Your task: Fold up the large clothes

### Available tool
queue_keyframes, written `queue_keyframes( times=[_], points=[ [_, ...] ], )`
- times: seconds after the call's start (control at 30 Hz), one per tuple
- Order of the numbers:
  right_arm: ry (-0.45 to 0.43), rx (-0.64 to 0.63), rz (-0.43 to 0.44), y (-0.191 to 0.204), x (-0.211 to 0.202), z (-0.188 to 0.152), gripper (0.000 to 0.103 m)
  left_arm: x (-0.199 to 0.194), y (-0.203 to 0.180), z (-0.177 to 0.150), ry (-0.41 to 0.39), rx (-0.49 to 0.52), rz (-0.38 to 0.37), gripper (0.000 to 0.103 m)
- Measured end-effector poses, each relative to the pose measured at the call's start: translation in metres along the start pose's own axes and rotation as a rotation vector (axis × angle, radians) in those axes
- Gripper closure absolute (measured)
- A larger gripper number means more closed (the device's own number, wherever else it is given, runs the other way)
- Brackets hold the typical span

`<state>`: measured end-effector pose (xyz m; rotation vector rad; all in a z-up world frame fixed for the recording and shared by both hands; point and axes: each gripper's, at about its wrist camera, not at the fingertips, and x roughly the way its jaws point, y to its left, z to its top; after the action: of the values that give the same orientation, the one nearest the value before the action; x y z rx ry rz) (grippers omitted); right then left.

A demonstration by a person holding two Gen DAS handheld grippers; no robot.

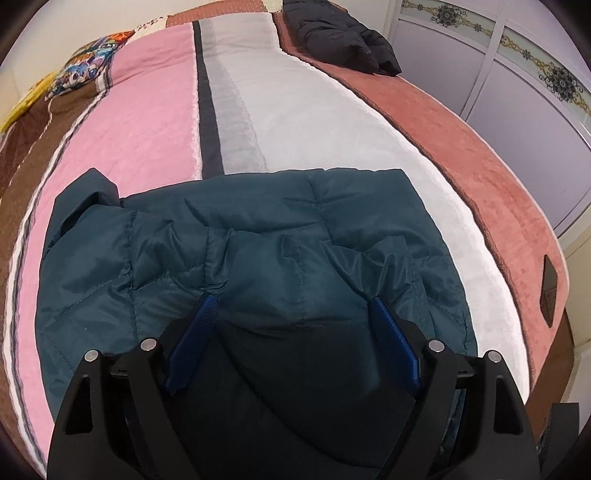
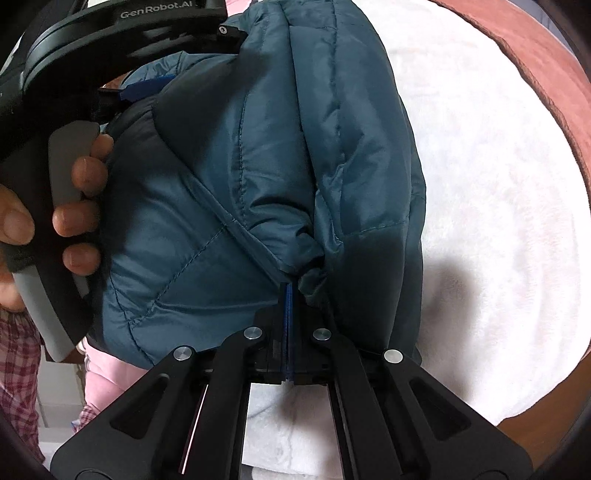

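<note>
our left gripper (image 1: 291, 306) stands with its blue pads (image 1: 391, 328) spread wide over the teal puffer jacket (image 1: 229, 236); both tips rest on or just above the fabric, and nothing is pinched between them; in the right wrist view our right gripper (image 2: 289, 291) has its two pads pressed flat together, clamped on a bunched fold of the same jacket (image 2: 266, 155) at a seam; beside it a hand (image 2: 74, 206) wraps the grey handle of the other tool, its fingers touching the jacket's side.

the jacket is glossy, quilted nylon with stitched diagonal panels, puffy and creased, folded into a rough block; its far edge runs nearly straight across the bed (image 1: 317, 122); a dark corner pokes up at the far left; its near part lies in shadow under the left gripper.

around it the bed cover runs in long bands: soft pink quilting on the left, a thin dark stripe, grey, then plush white fleece, then a rust velvet border on the right; the white band beyond the jacket lies open, with plenty of room; a black puffy garment (image 1: 340, 33) sits well apart at the far end; a patterned pillow (image 1: 88, 66) lies at the far left; pale wardrobe doors (image 1: 517, 122) stand past the bed's right edge.
</note>
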<state>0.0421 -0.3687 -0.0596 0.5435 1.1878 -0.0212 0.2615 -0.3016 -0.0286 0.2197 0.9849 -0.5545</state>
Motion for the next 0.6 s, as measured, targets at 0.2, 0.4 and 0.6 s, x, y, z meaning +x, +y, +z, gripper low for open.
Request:
queue_keyframes(
  times=[0.2,0.4,0.6],
  points=[
    [-0.004,0.005,-0.002,-0.0007,0.0,0.0001,0.103,0.0029,-0.002,-0.0029,-0.009,0.011,0.017,0.022],
    [-0.007,0.002,-0.007,0.0039,-0.0041,-0.0009,0.103,0.0024,-0.0022,-0.0032,-0.011,0.012,0.018,0.022],
    [-0.01,0.003,-0.016,0.0022,-0.005,-0.0001,0.103,-0.0021,-0.0031,-0.0031,-0.018,0.016,0.012,0.022]
  ],
)
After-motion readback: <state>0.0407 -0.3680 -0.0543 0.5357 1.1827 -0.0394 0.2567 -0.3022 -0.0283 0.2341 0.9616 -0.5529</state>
